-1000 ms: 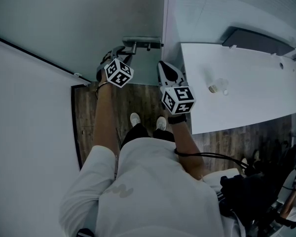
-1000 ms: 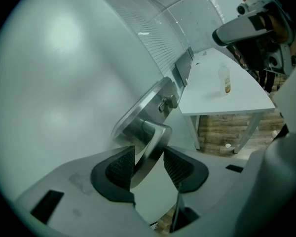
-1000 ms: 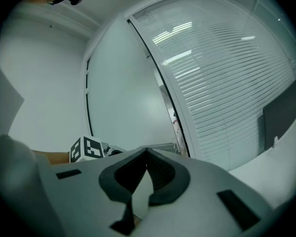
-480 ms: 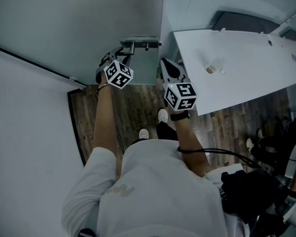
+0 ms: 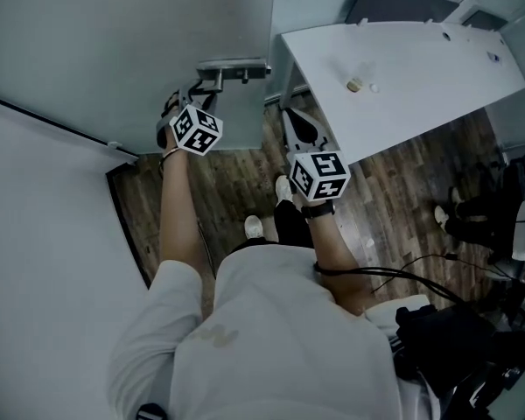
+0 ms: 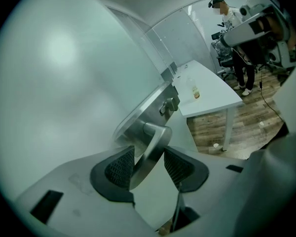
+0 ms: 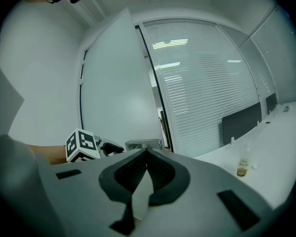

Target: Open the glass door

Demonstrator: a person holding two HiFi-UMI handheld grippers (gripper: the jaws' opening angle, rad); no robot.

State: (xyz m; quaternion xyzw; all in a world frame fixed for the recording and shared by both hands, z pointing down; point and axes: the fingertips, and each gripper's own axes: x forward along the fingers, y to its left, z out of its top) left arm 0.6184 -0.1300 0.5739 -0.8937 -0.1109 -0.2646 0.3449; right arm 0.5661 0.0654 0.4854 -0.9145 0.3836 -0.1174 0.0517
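1. Our left gripper (image 6: pixel 149 152) has its jaws about half apart, clamped on the metal handle (image 6: pixel 159 134), which runs slantwise between the pads.
2. Our right gripper (image 7: pixel 147 154), jaws together and empty, hangs to the right of the handle.
3. The handle is mounted on the glass door (image 6: pixel 64 73).
4. A white table (image 5: pixel 420 68) stands beyond.

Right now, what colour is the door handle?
Silver metal handle, clearest in left gripper view.

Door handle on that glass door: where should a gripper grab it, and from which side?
Probably by the flat lever arm of the door handle, out from its round pivot, coming head-on toward the glass door so one jaw lands on each flat side. The left gripper holds it just so.
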